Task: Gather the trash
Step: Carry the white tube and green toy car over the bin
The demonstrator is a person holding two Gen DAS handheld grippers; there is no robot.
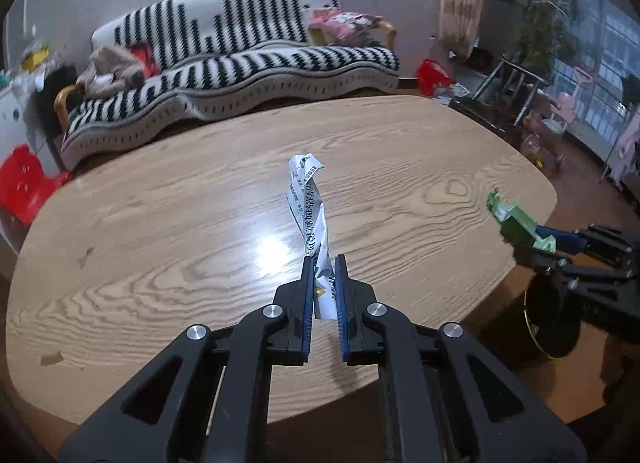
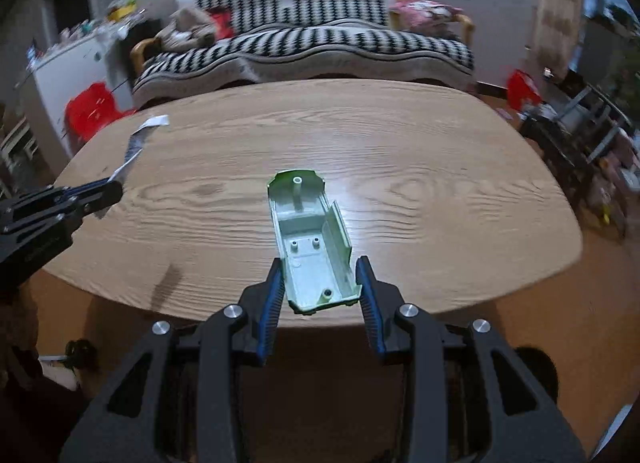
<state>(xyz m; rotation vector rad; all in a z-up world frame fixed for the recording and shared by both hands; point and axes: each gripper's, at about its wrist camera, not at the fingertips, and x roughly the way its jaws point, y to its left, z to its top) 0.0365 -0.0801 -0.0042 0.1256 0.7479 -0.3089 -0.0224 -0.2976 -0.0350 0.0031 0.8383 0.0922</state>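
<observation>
My left gripper (image 1: 323, 263) is shut on a twisted white printed wrapper (image 1: 309, 207) and holds it above the wooden table (image 1: 160, 223). The wrapper also shows in the right wrist view (image 2: 134, 145), with the left gripper (image 2: 108, 189) at the left. My right gripper (image 2: 320, 267) is shut on a broken green plastic shell (image 2: 312, 243), held over the table's near edge. In the left wrist view the right gripper (image 1: 532, 241) holds the green shell (image 1: 514, 223) just past the table's right edge, above a dark bin (image 1: 554, 323).
A sofa (image 1: 240, 75) with a black-and-white striped blanket stands behind the table. Red plastic stools (image 1: 24, 183) stand at the left. A small scrap (image 1: 52, 359) lies on the table's near left. Plants and a metal rack (image 1: 516, 79) are at the right.
</observation>
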